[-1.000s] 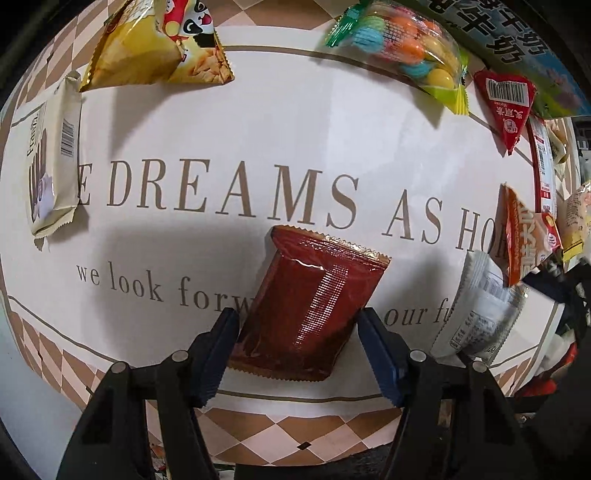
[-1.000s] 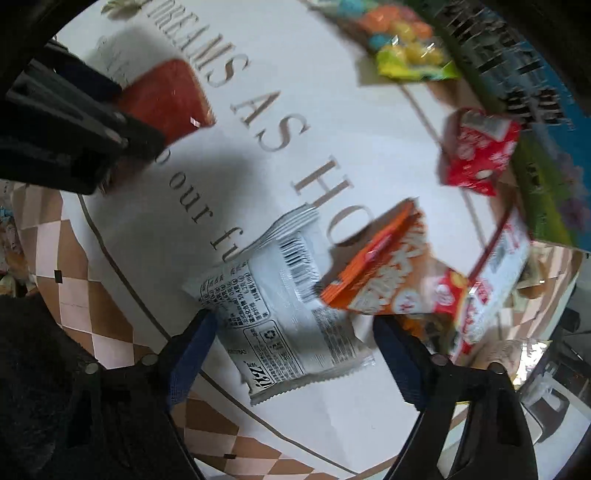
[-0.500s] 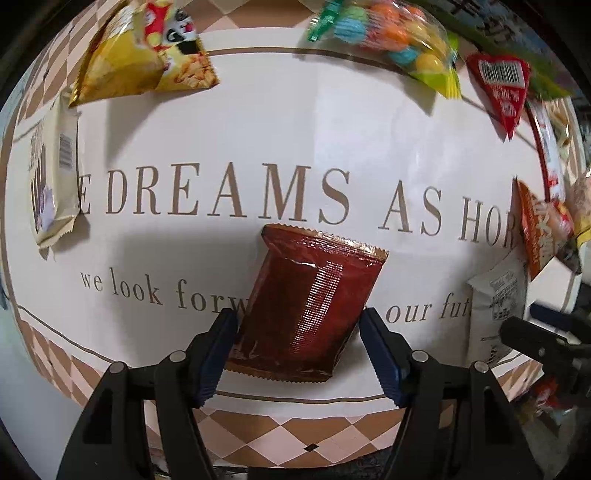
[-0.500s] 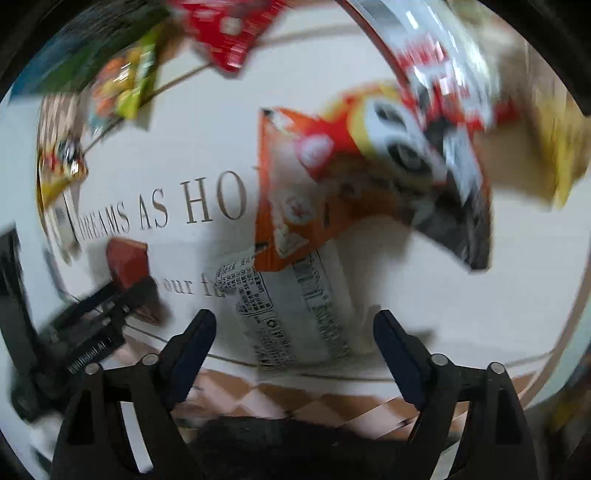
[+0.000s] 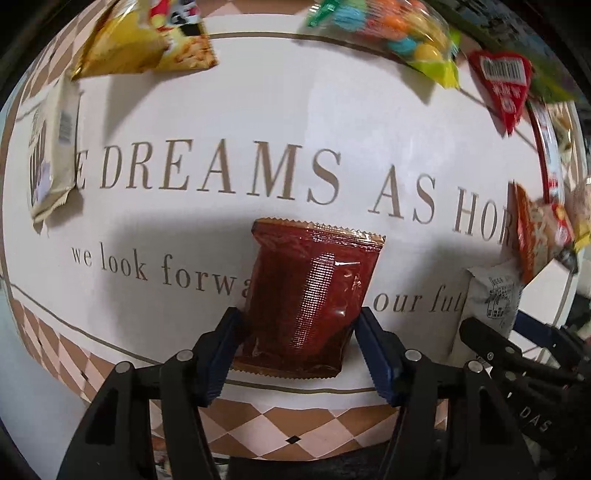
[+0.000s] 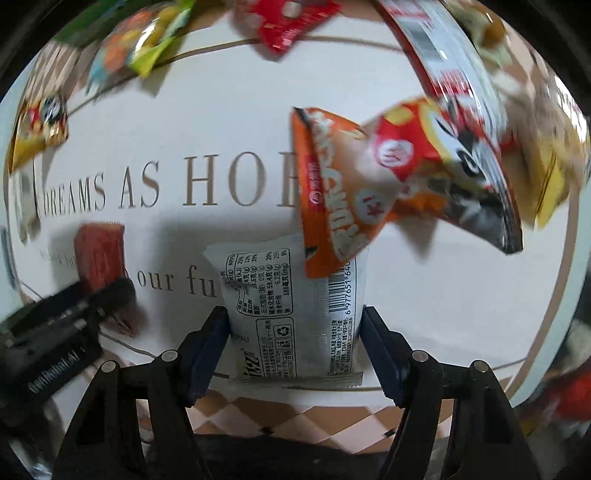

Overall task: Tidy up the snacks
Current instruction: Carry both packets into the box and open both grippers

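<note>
A dark red snack packet [image 5: 310,299] lies flat on the white lettered tablecloth [image 5: 258,122]. My left gripper [image 5: 299,350] is open, its blue pads on either side of the packet's near end. A white packet with a barcode [image 6: 295,310] lies between the open blue pads of my right gripper [image 6: 295,347]. An orange packet [image 6: 332,192] overlaps the white packet's far end. The red packet also shows in the right wrist view [image 6: 98,254], with the left gripper [image 6: 66,325] over it.
A yellow bag [image 5: 147,40] and a cream packet [image 5: 51,147] lie at the far left. A bag of coloured candy [image 5: 391,33] and a red triangular packet [image 5: 506,88] lie at the back. Several more packets pile at the right [image 6: 480,147].
My right gripper has swung round to face the white packet and now straddles it. My left gripper has edged closer around the red packet, still open.
</note>
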A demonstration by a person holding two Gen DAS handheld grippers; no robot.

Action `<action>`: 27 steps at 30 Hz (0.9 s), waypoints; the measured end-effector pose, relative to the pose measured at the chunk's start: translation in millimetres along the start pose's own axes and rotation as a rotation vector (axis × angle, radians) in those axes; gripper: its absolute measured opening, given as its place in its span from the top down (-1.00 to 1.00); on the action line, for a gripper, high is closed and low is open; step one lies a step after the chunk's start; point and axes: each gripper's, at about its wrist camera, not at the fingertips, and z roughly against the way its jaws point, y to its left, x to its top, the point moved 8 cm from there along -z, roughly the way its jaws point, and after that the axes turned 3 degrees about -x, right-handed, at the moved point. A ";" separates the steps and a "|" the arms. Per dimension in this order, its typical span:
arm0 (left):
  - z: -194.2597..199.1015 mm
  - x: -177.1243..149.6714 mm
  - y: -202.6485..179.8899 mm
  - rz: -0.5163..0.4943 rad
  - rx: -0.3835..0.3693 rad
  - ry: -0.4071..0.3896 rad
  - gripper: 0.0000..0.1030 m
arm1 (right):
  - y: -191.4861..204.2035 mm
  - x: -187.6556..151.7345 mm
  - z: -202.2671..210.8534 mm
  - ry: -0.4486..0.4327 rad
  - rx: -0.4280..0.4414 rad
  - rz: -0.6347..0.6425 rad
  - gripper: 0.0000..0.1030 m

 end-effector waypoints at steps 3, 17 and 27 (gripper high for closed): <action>-2.8 3.5 -12.6 -0.031 0.045 -0.009 -0.17 | -0.2 -1.3 -3.8 0.039 0.009 0.004 -0.53; 39.7 22.4 -43.5 -0.009 0.034 -0.119 -0.05 | 15.5 -66.2 11.8 -0.082 0.020 -0.035 -0.44; 183.7 76.1 -72.0 -0.039 -0.121 -0.331 -0.06 | -13.6 -5.2 159.0 -0.278 0.217 -0.083 -0.44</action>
